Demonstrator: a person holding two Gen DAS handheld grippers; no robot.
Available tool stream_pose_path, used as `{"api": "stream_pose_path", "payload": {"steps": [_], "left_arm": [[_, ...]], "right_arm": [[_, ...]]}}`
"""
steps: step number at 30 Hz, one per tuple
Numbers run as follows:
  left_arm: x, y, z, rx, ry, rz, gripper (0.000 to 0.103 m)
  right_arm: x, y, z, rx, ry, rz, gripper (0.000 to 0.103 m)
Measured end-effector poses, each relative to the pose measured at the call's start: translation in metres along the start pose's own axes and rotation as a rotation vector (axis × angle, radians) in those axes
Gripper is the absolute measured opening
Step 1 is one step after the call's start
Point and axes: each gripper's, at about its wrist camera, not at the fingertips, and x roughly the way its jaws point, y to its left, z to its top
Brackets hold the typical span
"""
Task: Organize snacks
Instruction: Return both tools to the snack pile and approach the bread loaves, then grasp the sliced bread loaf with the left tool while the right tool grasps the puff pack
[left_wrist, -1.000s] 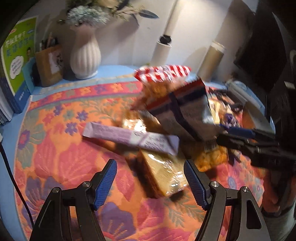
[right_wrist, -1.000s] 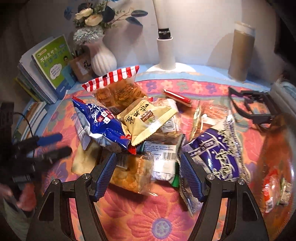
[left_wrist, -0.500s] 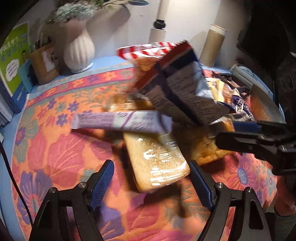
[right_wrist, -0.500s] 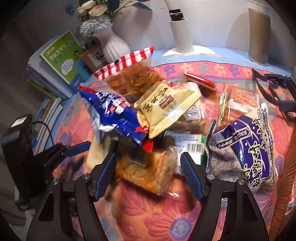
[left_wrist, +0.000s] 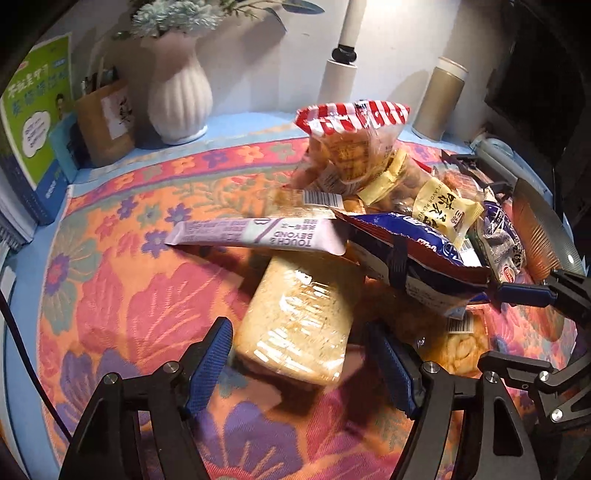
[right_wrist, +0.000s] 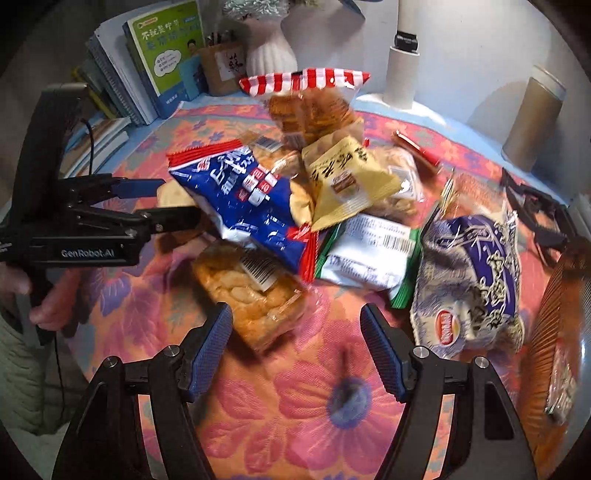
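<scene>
The left gripper (left_wrist: 301, 363) is seen low in the left wrist view. Its jaws are closing, and a clear pack of pale crackers (left_wrist: 299, 321) lies between them. The blue pads (left_wrist: 210, 365) are not pressed on the pack yet. A purple bar (left_wrist: 255, 236) is laid across the far end of that pack. Just right of it, a blue bag (left_wrist: 417, 251) is seen sticking out over the pile.

The right gripper (right_wrist: 295, 349) is held about half open over the flowered cloth (right_wrist: 295, 406). Nothing is held in it. The near corner of a clear pack of golden snacks (right_wrist: 251, 299) is seen just in front of its left pad. The blue bag (right_wrist: 240, 199) is laid on top of that pack. A white and green pack (right_wrist: 369, 254) and a purple and white bag (right_wrist: 469, 284) are found to the right.

Farther back, a yellow bag (right_wrist: 347, 184) is leaned on the pile. Behind it, a bag with a red and white striped top (right_wrist: 306, 99) is stood up tall. A small red stick (right_wrist: 417, 149) is laid alone on the cloth.

At the far edge, a white vase (left_wrist: 177, 96), some books (right_wrist: 147, 62), a lamp post (left_wrist: 341, 62) and a tan tube (right_wrist: 535, 122) are seen by the wall.
</scene>
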Motion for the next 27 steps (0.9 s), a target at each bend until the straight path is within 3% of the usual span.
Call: {"api": "stream_pose_path", "payload": {"steps": [4, 10, 17, 20, 22, 27], "left_arm": [[0.007, 0.003, 0.001, -0.017, 0.007, 0.012, 0.063], [0.003, 0.010, -0.002, -0.055, -0.009, -0.023, 0.061], [-0.013, 0.013, -0.009, -0.073, -0.039, -0.022, 0.058], [-0.021, 0.017, -0.013, -0.086, -0.052, -0.021, 0.057], [-0.029, 0.018, -0.018, -0.089, -0.061, -0.014, 0.056], [-0.048, 0.018, -0.031, -0.091, -0.077, -0.002, 0.055]], "right_arm": [[0.010, 0.002, 0.010, -0.043, -0.013, 0.057, 0.071], [0.028, 0.014, 0.019, -0.094, -0.008, 0.150, 0.073], [0.039, 0.042, 0.011, -0.188, 0.020, 0.081, 0.075], [0.040, 0.048, 0.005, -0.180, 0.015, 0.054, 0.069], [0.036, 0.050, 0.001, -0.164, 0.008, 0.080, 0.053], [0.024, 0.062, -0.016, -0.148, -0.004, 0.105, 0.045]]}}
